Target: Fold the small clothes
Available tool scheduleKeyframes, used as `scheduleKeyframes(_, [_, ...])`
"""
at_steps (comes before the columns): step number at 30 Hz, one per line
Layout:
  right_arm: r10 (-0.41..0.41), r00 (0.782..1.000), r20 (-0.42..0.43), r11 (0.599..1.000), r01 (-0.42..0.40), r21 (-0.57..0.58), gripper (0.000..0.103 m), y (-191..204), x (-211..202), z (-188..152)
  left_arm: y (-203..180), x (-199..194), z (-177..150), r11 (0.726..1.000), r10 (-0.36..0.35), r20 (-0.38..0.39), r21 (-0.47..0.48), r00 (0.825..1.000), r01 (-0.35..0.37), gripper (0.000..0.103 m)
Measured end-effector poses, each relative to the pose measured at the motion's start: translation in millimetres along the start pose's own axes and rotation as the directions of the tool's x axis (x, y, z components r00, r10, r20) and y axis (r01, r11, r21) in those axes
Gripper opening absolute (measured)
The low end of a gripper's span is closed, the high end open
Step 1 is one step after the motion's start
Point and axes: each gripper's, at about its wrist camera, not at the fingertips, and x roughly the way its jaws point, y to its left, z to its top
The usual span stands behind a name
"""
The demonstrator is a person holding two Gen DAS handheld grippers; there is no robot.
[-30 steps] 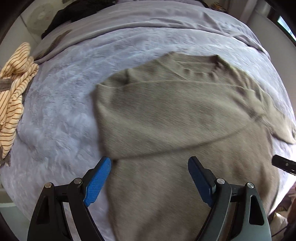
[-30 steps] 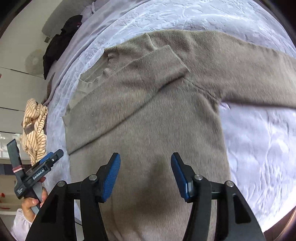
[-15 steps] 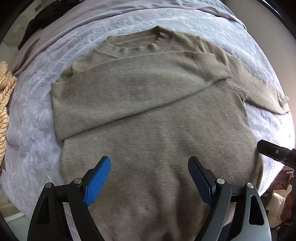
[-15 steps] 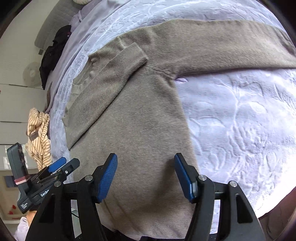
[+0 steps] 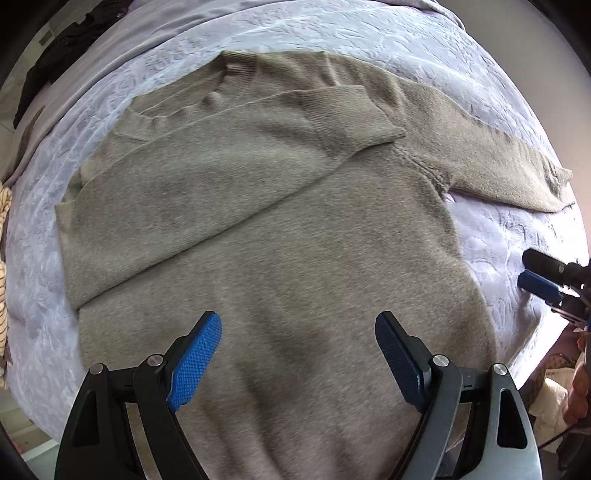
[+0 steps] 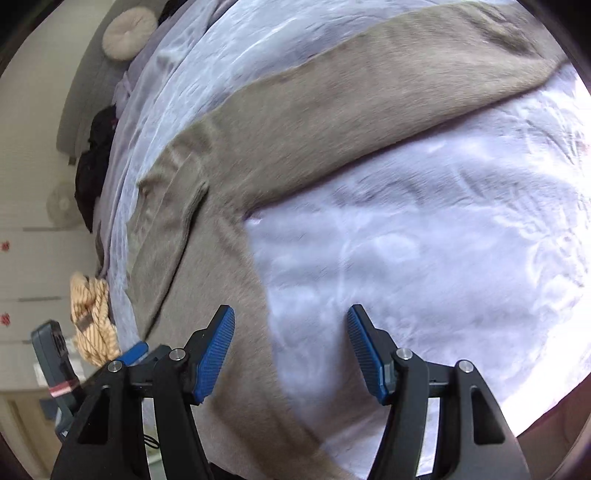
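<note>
A grey-brown knit sweater (image 5: 280, 236) lies flat on the pale lilac bedspread (image 5: 498, 236). One sleeve (image 5: 258, 147) is folded across the chest; the other sleeve (image 5: 491, 162) stretches out to the right. My left gripper (image 5: 297, 354) is open and empty, above the sweater's lower body. My right gripper (image 6: 291, 347) is open and empty, over the sweater's side edge (image 6: 258, 280) and the bare bedspread (image 6: 424, 258). The outstretched sleeve (image 6: 369, 96) runs across the top of the right wrist view. The right gripper's tips (image 5: 543, 280) show at the right edge of the left wrist view.
A striped yellow-and-white garment (image 6: 92, 317) lies at the bed's left edge, also in the left wrist view (image 5: 3, 221). Dark clothes (image 6: 96, 162) lie at the head of the bed. A round cushion (image 6: 127, 33) sits beyond. The bed edge is near both grippers.
Both grippers have swung to the right: the sweater has slid left in both views, and the outstretched sleeve and bare bedspread now fill the right wrist view. Both stay open.
</note>
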Motion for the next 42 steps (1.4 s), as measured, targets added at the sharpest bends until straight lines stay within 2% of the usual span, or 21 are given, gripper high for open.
scheduleKeyframes(6, [0.029, 0.992, 0.124, 0.993, -0.042, 0.110, 0.067, -44, -24, 30, -29, 9, 19, 0.999, 0.003, 0.010, 0.042, 1.000, -0.003, 0.086])
scheduleKeyframes(13, [0.084, 0.951, 0.296, 0.961, -0.156, 0.229, 0.067, -95, -46, 67, -53, 16, 51, 0.999, -0.007, 0.054, 0.038, 0.999, 0.005, 0.086])
scheduleKeyframes(19, [0.131, 0.906, 0.402, 0.911, -0.270, 0.313, 0.067, -131, -47, 91, -64, 24, 80, 1.000, -0.003, 0.097, 0.002, 0.995, 0.003, 0.086])
scheduleKeyframes(25, [0.217, 0.823, 0.525, 0.837, -0.434, 0.334, 0.066, -146, -51, 114, -55, 26, 107, 0.997, 0.031, 0.170, -0.074, 0.985, -0.018, 0.086])
scheduleKeyframes(27, [0.260, 0.790, 0.555, 0.801, -0.497, 0.333, 0.052, -149, -52, 120, -49, 29, 112, 0.995, 0.039, 0.183, -0.096, 0.982, -0.022, 0.086])
scheduleKeyframes(29, [0.295, 0.776, 0.558, 0.782, -0.531, 0.326, 0.021, -148, -51, 126, -45, 37, 117, 0.995, 0.034, 0.186, -0.101, 0.982, -0.015, 0.086])
scheduleKeyframes(31, [0.353, 0.753, 0.555, 0.762, -0.576, 0.296, 0.008, -144, -51, 131, -51, 47, 118, 0.997, 0.031, 0.186, -0.080, 0.982, -0.016, 0.086])
scheduleKeyframes(35, [0.456, 0.694, 0.557, 0.722, -0.654, 0.224, 0.008, -124, -54, 136, -68, 66, 100, 0.998, 0.063, 0.179, 0.004, 0.982, -0.065, 0.087])
scheduleKeyframes(37, [0.513, 0.666, 0.542, 0.706, -0.686, 0.175, 0.007, -104, -55, 141, -68, 68, 99, 0.998, 0.055, 0.183, 0.019, 0.982, -0.060, 0.089])
scheduleKeyframes(40, [0.571, 0.646, 0.506, 0.700, -0.705, 0.111, 0.007, -73, -57, 148, -58, 60, 100, 1.000, 0.006, 0.165, 0.018, 0.986, -0.009, 0.089])
scheduleKeyframes(42, [0.613, 0.637, 0.468, 0.698, -0.714, 0.056, 0.007, -41, -57, 155, -47, 49, 97, 1.000, -0.015, 0.179, 0.005, 0.984, 0.014, 0.089])
